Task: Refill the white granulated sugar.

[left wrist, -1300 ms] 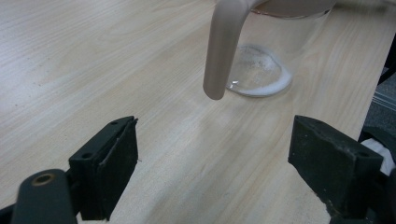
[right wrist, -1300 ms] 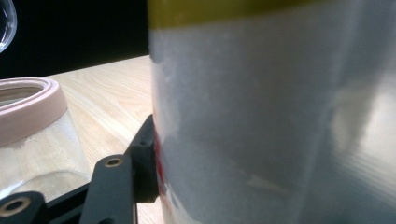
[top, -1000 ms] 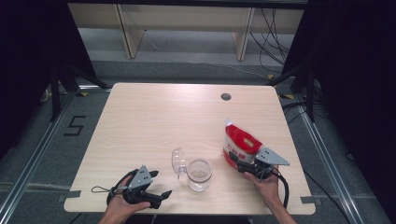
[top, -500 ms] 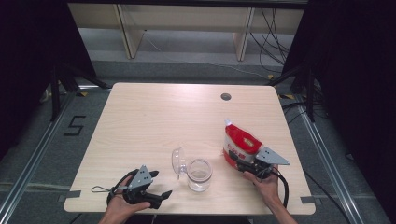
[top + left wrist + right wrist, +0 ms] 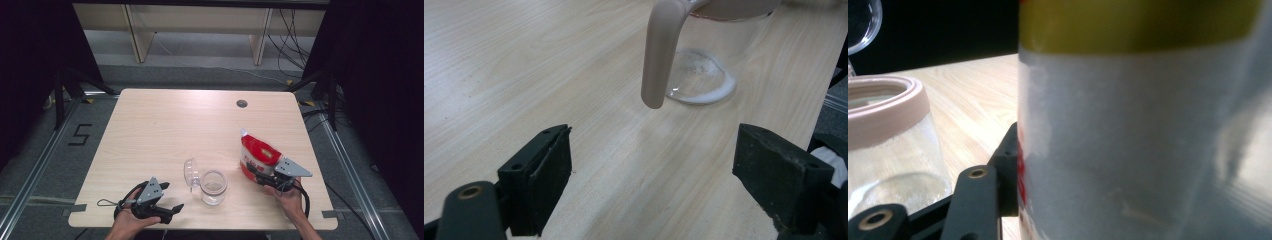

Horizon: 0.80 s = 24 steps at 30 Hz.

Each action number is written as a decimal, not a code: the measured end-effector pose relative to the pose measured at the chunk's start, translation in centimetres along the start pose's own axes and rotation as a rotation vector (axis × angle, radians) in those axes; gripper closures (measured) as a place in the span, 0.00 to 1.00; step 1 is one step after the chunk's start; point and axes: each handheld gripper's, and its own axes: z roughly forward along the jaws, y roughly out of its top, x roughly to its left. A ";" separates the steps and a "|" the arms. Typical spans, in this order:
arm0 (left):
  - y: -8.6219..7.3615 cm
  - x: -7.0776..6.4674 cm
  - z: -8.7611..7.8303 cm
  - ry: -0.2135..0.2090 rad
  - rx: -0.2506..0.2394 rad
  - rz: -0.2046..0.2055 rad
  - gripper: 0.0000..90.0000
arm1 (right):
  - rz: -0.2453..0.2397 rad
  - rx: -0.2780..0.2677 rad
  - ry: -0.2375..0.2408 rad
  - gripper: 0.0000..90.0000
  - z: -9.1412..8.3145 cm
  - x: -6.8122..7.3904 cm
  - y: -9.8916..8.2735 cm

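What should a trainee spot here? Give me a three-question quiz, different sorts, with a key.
1. True or false: the glass jar has its lid shut.
2. Which gripper has the red and white bag between its jaws: A left, B right?
3. Fill in: the left gripper's jaws stand ___ over the table.
Key: 1 false, the lid is swung open. 2 B, the right gripper; its jaws have just been closing on the bag. 3 open.

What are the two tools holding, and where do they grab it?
The right tool has just been closing on the red and white bag, low on its near end. The left tool holds nothing; its jaws stand open.
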 end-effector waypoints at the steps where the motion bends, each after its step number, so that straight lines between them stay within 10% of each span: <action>1: 0.0 0.0 0.1 -0.012 -0.012 -0.012 0.17 | 0.003 0.030 0.023 0.54 -0.2 0.1 0.2; 24: -0.3 0.2 0.1 0.000 -0.011 -0.049 0.17 | -0.423 0.043 -0.039 0.55 -2.3 2.9 3.1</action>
